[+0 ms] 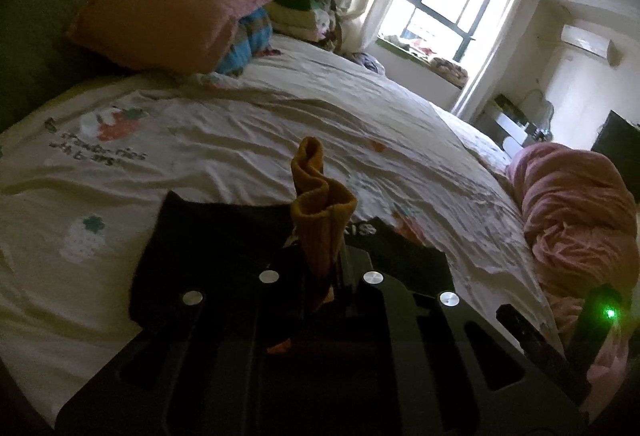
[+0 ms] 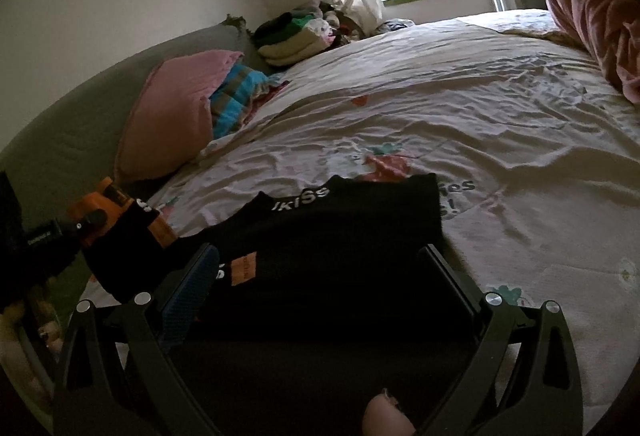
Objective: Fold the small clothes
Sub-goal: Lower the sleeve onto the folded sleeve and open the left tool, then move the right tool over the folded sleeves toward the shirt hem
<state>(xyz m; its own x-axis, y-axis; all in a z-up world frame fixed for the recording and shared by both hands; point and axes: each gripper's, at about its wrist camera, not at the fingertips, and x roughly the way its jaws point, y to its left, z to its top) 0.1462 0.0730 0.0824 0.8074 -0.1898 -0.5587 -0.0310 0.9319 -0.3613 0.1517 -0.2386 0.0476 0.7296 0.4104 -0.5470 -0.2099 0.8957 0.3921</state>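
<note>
Two soft things here: a mustard-yellow ribbed knit sock [image 1: 320, 220] pinched tight in the left gripper [image 1: 340, 268], dangling limp above a flat black fabric garment with white lettering [image 2: 340, 232] on the cream printed bedsheet [image 2: 480, 123]. The right gripper [image 2: 320, 292] hovers spread wide over it. Both look light and floppy, so I'd grab edges or corners.

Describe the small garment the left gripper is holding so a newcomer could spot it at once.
Start at the strawberry-print bedsheet, then find the black garment lying on it. Rising above that, pinched in the left gripper, is a mustard-yellow ribbed sock, the only yellow, upright piece there.
</note>
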